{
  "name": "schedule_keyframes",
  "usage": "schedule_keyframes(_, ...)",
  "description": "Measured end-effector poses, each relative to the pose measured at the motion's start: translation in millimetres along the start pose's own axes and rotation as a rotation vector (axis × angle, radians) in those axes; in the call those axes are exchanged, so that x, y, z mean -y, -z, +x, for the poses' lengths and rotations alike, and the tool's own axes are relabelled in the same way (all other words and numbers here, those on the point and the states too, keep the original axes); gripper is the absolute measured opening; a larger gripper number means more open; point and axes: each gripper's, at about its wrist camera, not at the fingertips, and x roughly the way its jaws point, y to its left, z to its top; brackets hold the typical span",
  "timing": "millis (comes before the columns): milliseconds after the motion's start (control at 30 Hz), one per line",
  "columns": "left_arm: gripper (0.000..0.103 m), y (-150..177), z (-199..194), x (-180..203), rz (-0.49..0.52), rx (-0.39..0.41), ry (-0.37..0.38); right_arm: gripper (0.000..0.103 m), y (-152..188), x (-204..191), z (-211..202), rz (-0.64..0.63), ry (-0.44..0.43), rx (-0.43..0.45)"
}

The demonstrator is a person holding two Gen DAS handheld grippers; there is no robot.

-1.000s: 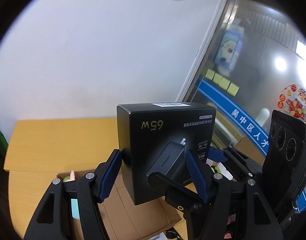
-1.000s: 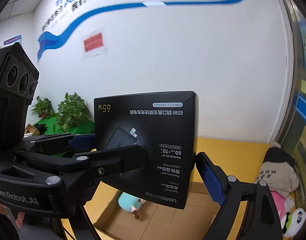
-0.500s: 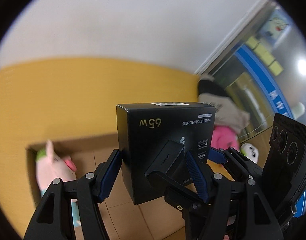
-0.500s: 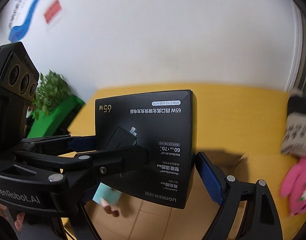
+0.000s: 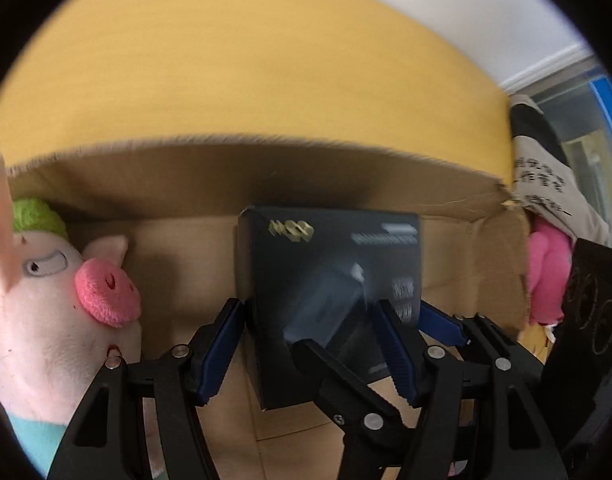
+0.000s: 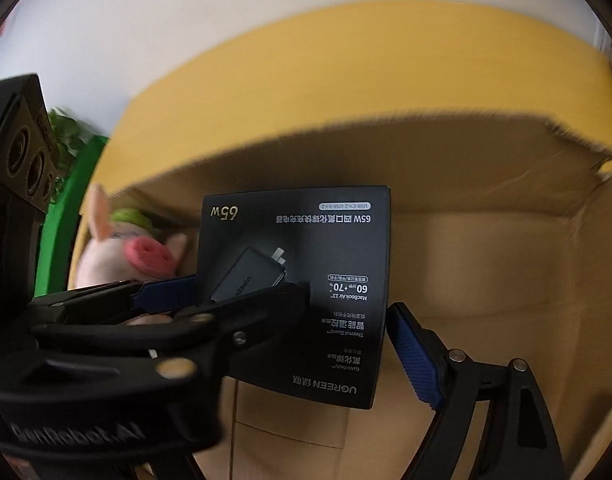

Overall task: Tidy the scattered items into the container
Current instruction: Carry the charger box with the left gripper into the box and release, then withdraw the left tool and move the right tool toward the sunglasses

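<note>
A black charger box (image 5: 330, 248) (image 6: 306, 248) with "65W" print hangs upright inside an open cardboard carton (image 5: 386, 184) (image 6: 466, 184), just in front of its far wall. Both grippers are shut on it. My left gripper (image 5: 306, 312) clamps the box's lower part between its blue pads. My right gripper (image 6: 294, 300) spans the box's width, its right pad against the right edge; its left finger is hidden behind the left gripper. Whether the box touches the carton floor is hidden. A pink pig plush (image 5: 58, 300) (image 6: 138, 252) lies in the carton's left end.
The carton stands on a yellow table (image 5: 266, 60) (image 6: 346, 72) by a white wall. Outside its right wall lie a pink plush (image 5: 546, 272) and a beige and black printed item (image 5: 546, 176). A green surface (image 6: 62, 216) and a plant (image 6: 70, 128) are off to the left.
Both grippers have come down together with the black box, from above the carton into it, tilting downward. The wall has left the view; the carton walls and pig plush now loom close.
</note>
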Motion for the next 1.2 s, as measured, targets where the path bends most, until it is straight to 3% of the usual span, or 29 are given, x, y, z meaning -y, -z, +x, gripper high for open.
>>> schedule_keyframes(133, 0.066, 4, -9, -4, -0.049, 0.005, -0.023, 0.091, -1, 0, -4, 0.013, 0.014, 0.005)
schedule_keyframes(267, 0.067, 11, -48, 10, -0.020, 0.066, -0.053, 0.095, 4, 1, -53, -0.026, 0.038, 0.083)
schedule_keyframes(500, 0.070, 80, -179, 62, 0.090, 0.319, -0.096, 0.096, 51, -33, -179, -0.134, 0.106, 0.214)
schedule_keyframes(567, 0.075, 103, -210, 81, 0.123, 0.379, -0.155, 0.095, 69, -44, -207, -0.136, 0.105, 0.223)
schedule_keyframes(633, 0.074, 132, -234, 94, 0.140, 0.422, -0.214, 0.064, 87, -49, -233, -0.155, 0.125, 0.226)
schedule_keyframes(667, 0.057, 143, -246, 95, 0.143, 0.442, -0.220, 0.013, 98, -57, -241, -0.168, 0.137, 0.213)
schedule_keyframes(700, 0.031, 162, -258, 98, 0.155, 0.468, -0.215, 0.001, 108, -62, -249, -0.166, 0.138, 0.202)
schedule_keyframes(733, 0.007, 171, -260, 101, 0.165, 0.449, -0.210, 0.001, 118, -67, -259, -0.156, 0.130, 0.211)
schedule_keyframes(767, 0.000, 182, -262, 104, 0.177, 0.427, -0.212, 0.001, 126, -71, -269, -0.145, 0.140, 0.229)
schedule_keyframes(867, 0.001, 216, -271, 112, 0.174, 0.458, -0.242, 0.007, 143, -78, -292, -0.111, 0.176, 0.227)
schedule_keyframes(900, 0.003, 227, -278, 111, 0.154, 0.471, -0.230, 0.037, 148, -80, -297, -0.114, 0.192, 0.214)
schedule_keyframes(933, 0.015, 237, -285, 108, 0.122, 0.483, -0.212, 0.061, 152, -85, -304, -0.127, 0.218, 0.210)
schedule_keyframes(967, 0.037, 245, -292, 104, 0.109, 0.494, -0.209, 0.099, 156, -90, -309, -0.139, 0.234, 0.224)
schedule_keyframes(1000, 0.050, 252, -298, 105, 0.097, 0.518, -0.218, 0.102, 162, -96, -321, -0.156, 0.249, 0.260)
schedule_keyframes(1033, 0.072, 260, -306, 106, 0.083, 0.560, -0.245, 0.102, 168, -103, -332, -0.171, 0.260, 0.284)
schedule_keyframes(1067, 0.079, 268, -313, 107, 0.068, 0.609, -0.288, 0.102, 172, -107, -341, -0.181, 0.267, 0.297)
schedule_keyframes(1133, 0.079, 283, -328, 108, 0.053, 0.677, -0.315, 0.102, 180, -119, -350, -0.201, 0.263, 0.291)
schedule_keyframes(1200, 0.079, 294, -337, 108, 0.035, 0.684, -0.314, 0.102, 186, -128, -353, -0.218, 0.268, 0.288)
